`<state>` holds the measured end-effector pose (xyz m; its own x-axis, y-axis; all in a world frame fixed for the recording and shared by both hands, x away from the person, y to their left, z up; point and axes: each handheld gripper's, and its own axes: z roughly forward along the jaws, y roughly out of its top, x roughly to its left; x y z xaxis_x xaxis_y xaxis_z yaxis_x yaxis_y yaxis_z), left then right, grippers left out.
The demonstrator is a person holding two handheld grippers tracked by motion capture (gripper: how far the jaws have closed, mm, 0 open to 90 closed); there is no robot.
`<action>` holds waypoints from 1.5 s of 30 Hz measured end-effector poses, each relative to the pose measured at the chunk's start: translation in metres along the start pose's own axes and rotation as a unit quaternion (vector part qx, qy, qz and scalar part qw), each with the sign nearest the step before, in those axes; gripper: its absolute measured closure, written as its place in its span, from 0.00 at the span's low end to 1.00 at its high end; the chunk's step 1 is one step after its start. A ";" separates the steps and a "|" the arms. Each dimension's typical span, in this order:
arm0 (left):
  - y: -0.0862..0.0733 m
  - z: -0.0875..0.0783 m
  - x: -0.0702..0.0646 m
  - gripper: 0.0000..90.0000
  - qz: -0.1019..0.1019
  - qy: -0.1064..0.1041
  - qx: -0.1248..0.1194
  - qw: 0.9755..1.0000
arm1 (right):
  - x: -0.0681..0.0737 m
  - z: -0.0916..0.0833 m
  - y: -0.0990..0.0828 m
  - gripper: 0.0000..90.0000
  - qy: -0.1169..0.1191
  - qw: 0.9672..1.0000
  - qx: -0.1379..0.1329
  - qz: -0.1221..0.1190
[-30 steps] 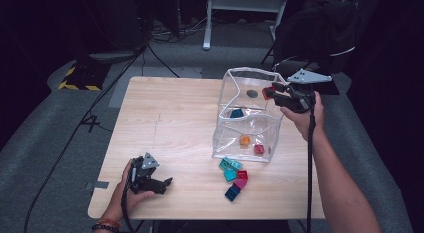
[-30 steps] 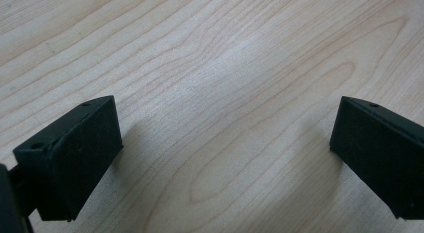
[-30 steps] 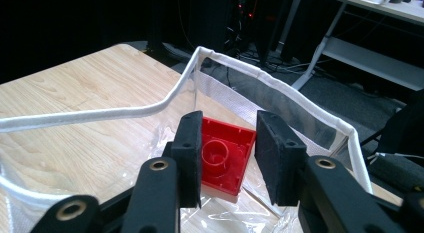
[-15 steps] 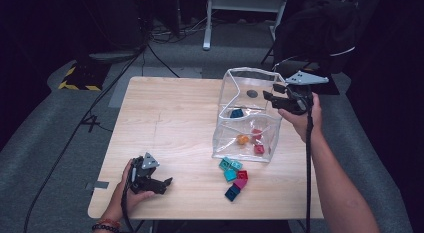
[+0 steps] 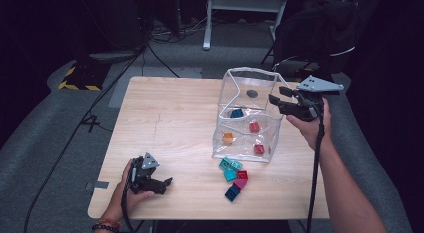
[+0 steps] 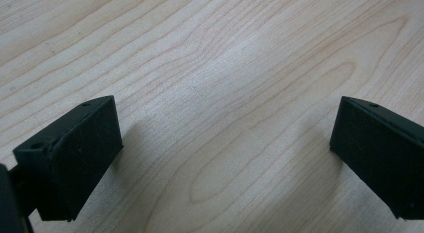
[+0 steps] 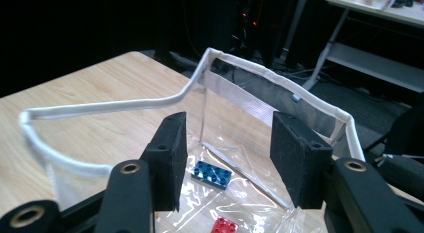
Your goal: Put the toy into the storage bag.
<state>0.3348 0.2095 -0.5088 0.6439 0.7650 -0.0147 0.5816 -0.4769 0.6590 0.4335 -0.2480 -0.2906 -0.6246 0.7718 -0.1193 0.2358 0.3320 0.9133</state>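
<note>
Both right-gripper fingers [image 7: 301, 165] newly apart.

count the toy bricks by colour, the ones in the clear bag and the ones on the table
In the clear bag:
blue brick: 1
red bricks: 2
orange brick: 1
On the table:
teal bricks: 3
red brick: 1
pink brick: 1
dark blue brick: 1
Total: 10

Red brick [image 7: 223, 226] in the right gripper view is cut off by the bottom edge. In the high view, bricks inside the clear bag [image 5: 227, 143] are too small to make out studs. Left gripper [image 5: 159, 184] fingertips there are too small to judge.
</note>
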 end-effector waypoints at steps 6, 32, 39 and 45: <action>0.000 0.000 0.000 0.01 0.000 0.000 0.000 1.000 | 0.008 -0.022 -0.006 0.54 0.014 1.000 -0.013 -0.018; 0.001 0.001 0.000 0.00 -0.004 0.000 0.000 1.000 | 0.063 -0.056 -0.080 0.51 0.103 0.993 -0.005 -0.058; 0.000 0.001 0.000 0.00 -0.004 0.000 0.000 1.000 | 0.077 -0.034 -0.109 0.51 0.127 0.990 0.027 -0.055; 0.001 0.001 0.000 0.00 -0.003 0.000 0.000 1.000 | 0.088 -0.016 -0.134 0.51 0.149 0.987 0.050 -0.043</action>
<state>0.3354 0.2090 -0.5089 0.6402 0.7680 -0.0196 0.5857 -0.4715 0.6592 0.3350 -0.2338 -0.4168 -0.8333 0.5493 -0.0622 0.2344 0.4530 0.8601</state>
